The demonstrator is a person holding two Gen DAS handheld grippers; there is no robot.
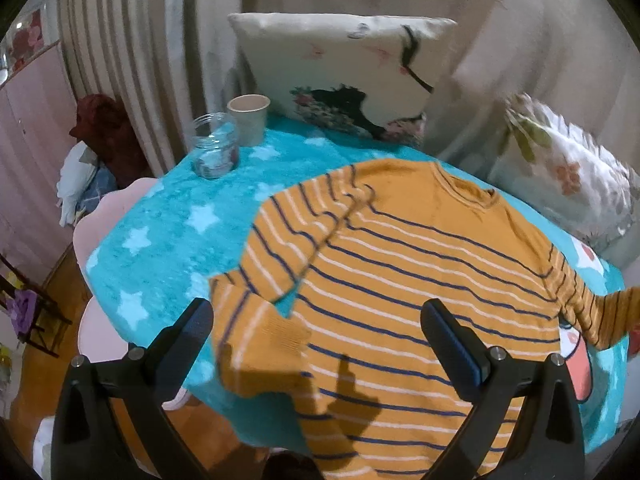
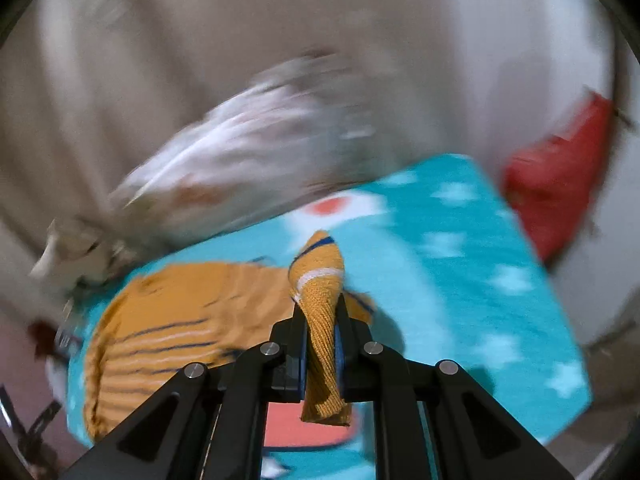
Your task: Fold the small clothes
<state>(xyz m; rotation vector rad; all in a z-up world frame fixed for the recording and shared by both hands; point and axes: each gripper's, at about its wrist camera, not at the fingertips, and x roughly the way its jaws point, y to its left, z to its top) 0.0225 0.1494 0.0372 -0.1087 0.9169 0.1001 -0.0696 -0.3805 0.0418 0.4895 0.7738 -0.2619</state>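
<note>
Left wrist view: my left tongs (image 1: pixel 316 320) are hanging spread wide over the sweater (image 1: pixel 400 264), pinching nothing. The orange striped sweater is lying flat on the blue star blanket (image 1: pixel 160 232) covering the counter. One sleeve is folded across its chest. At 11 o'clock a glass jar (image 1: pixel 216 152) is standing just beside a cup (image 1: pixel 248 119). At 12 o'clock a pillow (image 1: pixel 340 72) is leaning.

Right wrist view: my right tongs (image 2: pixel 322 344) are pressed together, pinching the sweater's sleeve (image 2: pixel 320 280). The sleeve is lifting off the blanket. The sweater's body is lying at 9 o'clock. This view is blurry.
</note>
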